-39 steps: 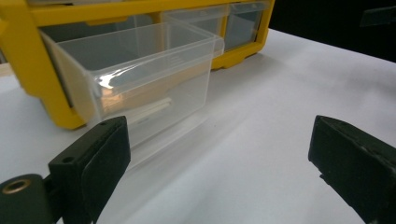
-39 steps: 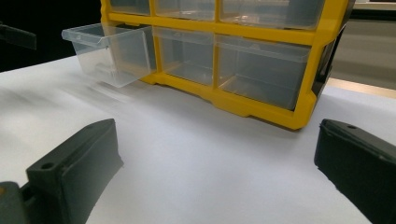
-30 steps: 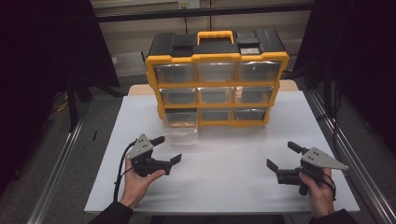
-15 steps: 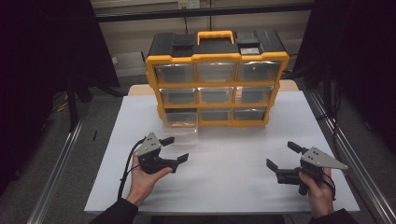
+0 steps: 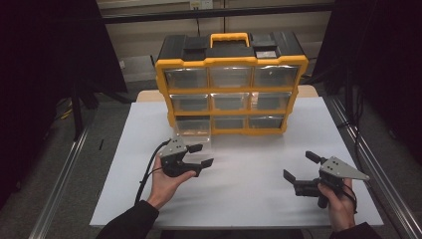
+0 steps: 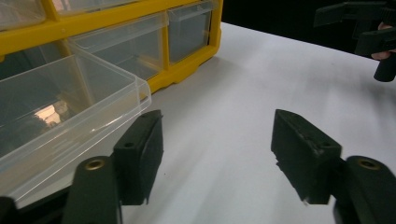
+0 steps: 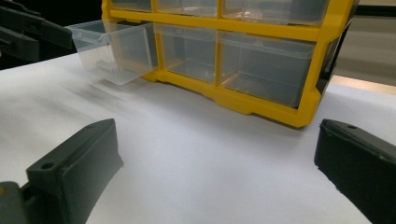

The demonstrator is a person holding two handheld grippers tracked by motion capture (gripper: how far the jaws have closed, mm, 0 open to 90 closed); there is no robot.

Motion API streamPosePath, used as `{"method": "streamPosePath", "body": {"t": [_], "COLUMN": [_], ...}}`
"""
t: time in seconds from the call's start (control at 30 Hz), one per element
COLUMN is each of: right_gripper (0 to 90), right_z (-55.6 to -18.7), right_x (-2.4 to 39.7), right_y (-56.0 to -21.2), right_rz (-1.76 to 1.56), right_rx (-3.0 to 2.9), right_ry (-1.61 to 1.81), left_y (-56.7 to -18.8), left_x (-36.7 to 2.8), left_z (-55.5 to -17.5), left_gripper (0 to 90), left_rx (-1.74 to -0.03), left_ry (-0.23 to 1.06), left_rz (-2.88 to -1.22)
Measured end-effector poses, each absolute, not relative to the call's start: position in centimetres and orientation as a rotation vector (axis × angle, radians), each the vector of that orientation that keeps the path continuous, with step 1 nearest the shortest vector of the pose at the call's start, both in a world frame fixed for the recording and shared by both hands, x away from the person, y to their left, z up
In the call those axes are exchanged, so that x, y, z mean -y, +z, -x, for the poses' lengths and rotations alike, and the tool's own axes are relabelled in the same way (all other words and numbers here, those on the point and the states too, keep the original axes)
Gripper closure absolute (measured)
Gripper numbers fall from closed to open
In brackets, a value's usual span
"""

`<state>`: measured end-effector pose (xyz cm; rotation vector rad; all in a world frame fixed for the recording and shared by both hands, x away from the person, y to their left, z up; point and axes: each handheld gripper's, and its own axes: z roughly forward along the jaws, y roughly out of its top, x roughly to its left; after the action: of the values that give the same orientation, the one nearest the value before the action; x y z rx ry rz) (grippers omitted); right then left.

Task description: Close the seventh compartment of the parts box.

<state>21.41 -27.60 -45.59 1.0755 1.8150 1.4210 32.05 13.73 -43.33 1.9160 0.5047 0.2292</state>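
A yellow organizer (image 5: 231, 89) with a black top and clear drawers stands at the back of the white table (image 5: 249, 199). Its bottom-left clear drawer (image 5: 193, 130) is pulled out; in the left gripper view the drawer (image 6: 60, 107) lies just left of my jaws. My left gripper (image 5: 201, 155) hovers right in front of that drawer. Its jaws have just been closing, they stand apart, and nothing is between them (image 6: 219, 158). My right gripper (image 5: 299, 165) rests at the front right, open and empty (image 7: 217, 163), facing the organizer (image 7: 261, 56) and the drawer (image 7: 114, 49).
Bare white tabletop lies between the two grippers. Metal rails (image 5: 64, 189) run along both sides of the table, with dark curtains beyond. The right gripper (image 6: 369, 28) appears far off in the left gripper view.
The left gripper has moved right and a little farther from me, toward the pulled-out drawer, and its jaws have narrowed. The right gripper has stayed where it was.
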Motion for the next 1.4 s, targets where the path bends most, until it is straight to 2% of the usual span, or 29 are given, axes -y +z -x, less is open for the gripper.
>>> {"method": "streamPosePath", "body": {"t": [0.13,0.53,0.77,0.93,1.4], "right_gripper": [0.0,0.0,0.0,0.0,0.0], "right_z": [-21.4,-21.3,-21.3,-21.3,-21.3], "right_x": [27.6,27.5,27.5,27.5,27.6], "right_y": [-45.6,-45.6,-45.5,-45.5,-45.5], "right_rz": [-1.076,-1.067,-1.068,-1.066,-1.071], "right_rx": [-1.815,-1.828,-1.819,-1.818,-1.818], "right_ry": [1.42,1.422,1.419,1.422,1.421], "left_y": [-43.6,-44.0,-44.1,-44.3,-45.0], "left_x": [-14.0,-14.3,-15.0,-15.8,-16.2], "left_z": [-32.0,-32.0,-32.0,-32.0,-32.9], "left_gripper": [46.6,69.4,78.9,89.8,90.0], "left_rx": [-0.475,-0.521,-0.533,-0.556,-0.617], "left_ry": [0.251,0.223,0.212,0.205,0.245], "left_rz": [-1.928,-1.887,-1.885,-1.888,-1.904]}}
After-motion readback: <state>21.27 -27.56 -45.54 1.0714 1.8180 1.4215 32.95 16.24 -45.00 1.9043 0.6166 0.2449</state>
